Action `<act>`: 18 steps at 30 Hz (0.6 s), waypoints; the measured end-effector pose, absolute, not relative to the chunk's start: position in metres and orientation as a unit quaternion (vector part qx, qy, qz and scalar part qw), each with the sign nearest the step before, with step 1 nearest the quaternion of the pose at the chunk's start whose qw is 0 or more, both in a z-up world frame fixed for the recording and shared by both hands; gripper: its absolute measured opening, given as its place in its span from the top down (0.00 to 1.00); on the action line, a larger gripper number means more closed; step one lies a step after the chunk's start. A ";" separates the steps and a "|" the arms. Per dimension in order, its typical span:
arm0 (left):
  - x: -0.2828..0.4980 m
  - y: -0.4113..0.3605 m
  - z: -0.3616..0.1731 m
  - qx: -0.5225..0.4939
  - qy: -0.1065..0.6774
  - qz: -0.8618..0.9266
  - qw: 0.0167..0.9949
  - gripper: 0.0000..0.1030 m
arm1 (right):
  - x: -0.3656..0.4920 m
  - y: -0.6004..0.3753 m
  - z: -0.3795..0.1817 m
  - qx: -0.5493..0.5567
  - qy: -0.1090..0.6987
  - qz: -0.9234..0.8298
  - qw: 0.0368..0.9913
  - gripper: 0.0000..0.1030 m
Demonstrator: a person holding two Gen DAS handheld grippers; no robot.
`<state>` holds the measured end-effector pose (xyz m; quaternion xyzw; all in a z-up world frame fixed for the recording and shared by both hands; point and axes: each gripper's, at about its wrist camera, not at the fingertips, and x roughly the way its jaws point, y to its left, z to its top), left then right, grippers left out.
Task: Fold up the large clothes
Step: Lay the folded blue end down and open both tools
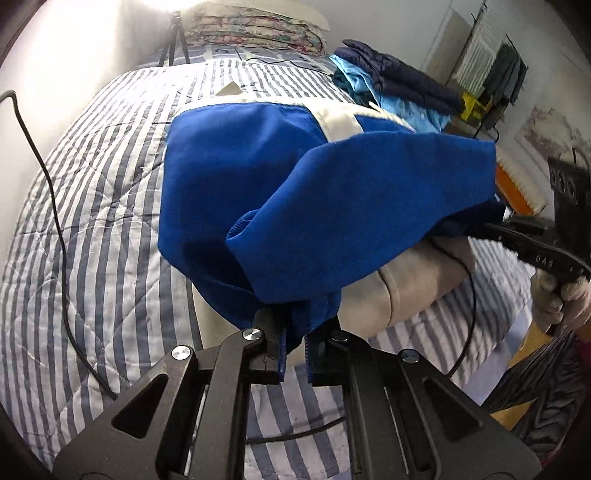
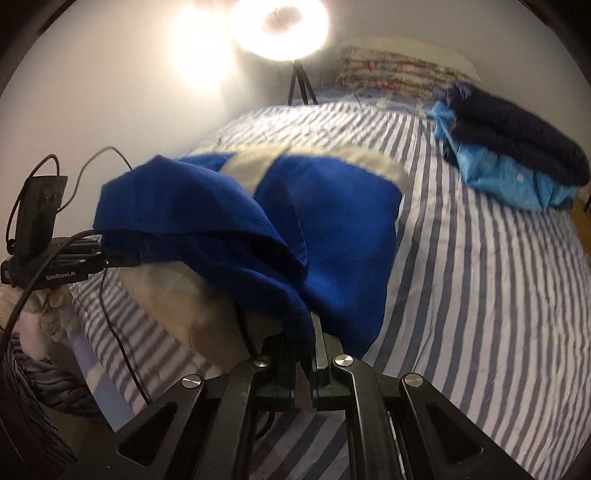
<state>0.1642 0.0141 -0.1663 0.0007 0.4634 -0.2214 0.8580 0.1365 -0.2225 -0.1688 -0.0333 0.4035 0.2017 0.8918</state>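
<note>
Above the striped bed, left gripper and right gripper each clamp the blue garment's hem, mid-fold; next, probably lay it forward evenly.

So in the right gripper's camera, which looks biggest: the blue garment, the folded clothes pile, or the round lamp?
1. blue garment, though it's nearest the camera
2. folded clothes pile
3. round lamp, farthest away, so its real size is unsure
</note>
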 end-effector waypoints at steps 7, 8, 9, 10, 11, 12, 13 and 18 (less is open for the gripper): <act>0.135 0.029 -0.138 0.010 0.463 -0.237 0.854 0.90 | 0.105 -0.233 -0.136 -0.064 0.369 0.193 0.907 0.70; 0.127 0.033 -0.131 0.008 0.463 -0.243 0.853 0.90 | 0.094 -0.238 -0.125 -0.062 0.360 0.198 0.910 0.70; 0.121 0.036 -0.125 0.007 0.460 -0.249 0.853 0.90 | 0.085 -0.243 -0.114 -0.057 0.351 0.203 0.912 0.69; 0.114 0.039 -0.117 0.007 0.455 -0.254 0.854 0.90 | 0.076 -0.247 -0.103 -0.051 0.343 0.208 0.914 0.68; 0.104 0.042 -0.106 0.008 0.444 -0.259 0.858 0.90 | 0.068 -0.252 -0.096 -0.043 0.337 0.213 0.916 0.66; 0.098 0.045 -0.098 0.004 0.437 -0.260 0.861 0.88 | 0.060 -0.257 -0.088 -0.035 0.330 0.219 0.918 0.64; 0.094 0.049 -0.090 -0.004 0.431 -0.259 0.865 0.85 | 0.051 -0.264 -0.078 -0.023 0.319 0.226 0.920 0.63; 0.092 0.069 -0.057 -0.079 0.410 -0.249 0.874 0.64 | 0.024 -0.286 -0.039 0.035 0.284 0.237 0.928 0.59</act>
